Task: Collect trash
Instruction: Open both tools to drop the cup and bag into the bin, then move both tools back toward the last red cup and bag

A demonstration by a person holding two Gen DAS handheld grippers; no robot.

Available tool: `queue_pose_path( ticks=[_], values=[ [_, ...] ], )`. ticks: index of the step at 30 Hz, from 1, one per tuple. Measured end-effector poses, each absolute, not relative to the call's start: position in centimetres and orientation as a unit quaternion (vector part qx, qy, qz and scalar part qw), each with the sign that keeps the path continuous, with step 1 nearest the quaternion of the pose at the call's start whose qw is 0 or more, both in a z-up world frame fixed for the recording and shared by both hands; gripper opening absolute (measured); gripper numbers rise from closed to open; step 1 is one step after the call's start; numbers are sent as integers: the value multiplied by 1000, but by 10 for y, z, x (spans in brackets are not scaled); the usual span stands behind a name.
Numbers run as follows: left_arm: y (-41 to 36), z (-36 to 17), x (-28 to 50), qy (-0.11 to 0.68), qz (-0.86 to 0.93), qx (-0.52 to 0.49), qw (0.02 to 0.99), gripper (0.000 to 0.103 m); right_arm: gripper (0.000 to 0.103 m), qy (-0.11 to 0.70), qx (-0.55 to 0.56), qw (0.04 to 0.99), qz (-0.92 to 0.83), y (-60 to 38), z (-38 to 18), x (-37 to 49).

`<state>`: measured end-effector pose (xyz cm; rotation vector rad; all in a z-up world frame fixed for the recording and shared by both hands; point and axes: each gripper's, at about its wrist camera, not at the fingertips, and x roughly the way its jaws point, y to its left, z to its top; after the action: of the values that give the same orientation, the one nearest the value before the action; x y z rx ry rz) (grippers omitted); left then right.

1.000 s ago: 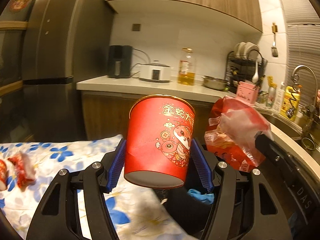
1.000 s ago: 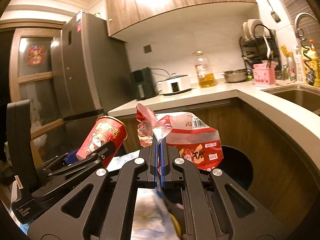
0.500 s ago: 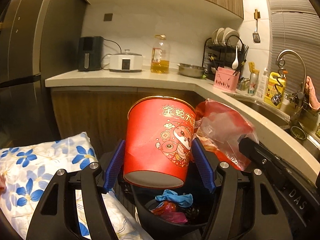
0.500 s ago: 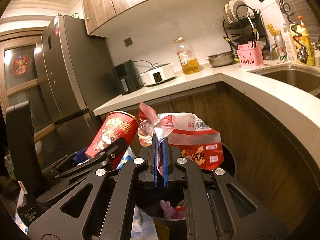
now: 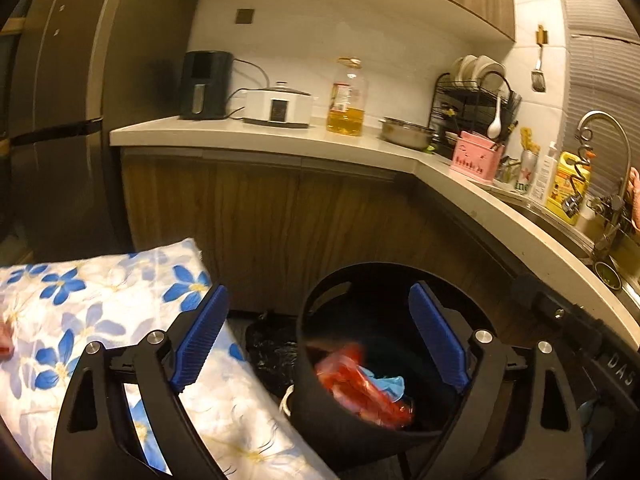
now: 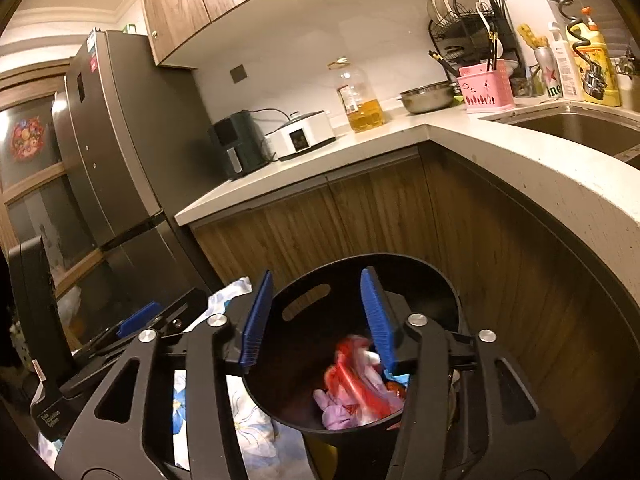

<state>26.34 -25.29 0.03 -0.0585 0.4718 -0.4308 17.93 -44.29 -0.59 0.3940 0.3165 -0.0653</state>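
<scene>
A black round trash bin [image 5: 320, 304] stands on the floor by the wooden cabinets; it also shows in the right wrist view [image 6: 308, 280]. Inside it lies blurred red trash [image 5: 356, 384] on a blue glove [image 5: 384, 384]. In the right wrist view the red and clear wrapper [image 6: 352, 364] lies in the bin on purple gloves [image 6: 340, 412]. My left gripper [image 5: 320, 332] is open and empty above the bin. My right gripper [image 6: 316, 316] is open and empty above the bin. The left gripper [image 6: 136, 324] shows at the left of the right wrist view.
A table with a blue-flowered cloth [image 5: 100, 300] lies left of the bin, with a red scrap [image 5: 4, 340] at its far left edge. The curved counter [image 5: 500, 204] and sink [image 6: 576, 128] run along the right. The fridge [image 6: 116, 152] stands at left.
Both grippers opened. The red cup left my left gripper and the red wrapper left my right gripper; red trash now lies in the bin.
</scene>
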Motion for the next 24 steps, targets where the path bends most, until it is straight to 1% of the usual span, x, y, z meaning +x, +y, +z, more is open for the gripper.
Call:
queue_pose_path(
  ticks=[5,6,7,10,16,24],
  values=[
    [-231,-1,251,229,-179,-30,956,90,63,154,174,972,-43,-428,-2,173],
    [-227,-1,248,228,-171,-30,958,94,67,153,167,973,-46,-422,-1,171],
    [-221,-1,243,224,-162,-30,961,96,71,153,162,974,-49,-418,-1,170],
    [-202,0,232,217,-136,-35,966,96,76,151,147,976,-56,-405,0,164],
    [-155,-5,213,213,-75,-45,973,97,82,149,125,979,-64,-372,-2,155],
    [-95,-17,193,218,-18,-46,975,97,83,151,112,981,-38,-316,-9,152]
  ],
)
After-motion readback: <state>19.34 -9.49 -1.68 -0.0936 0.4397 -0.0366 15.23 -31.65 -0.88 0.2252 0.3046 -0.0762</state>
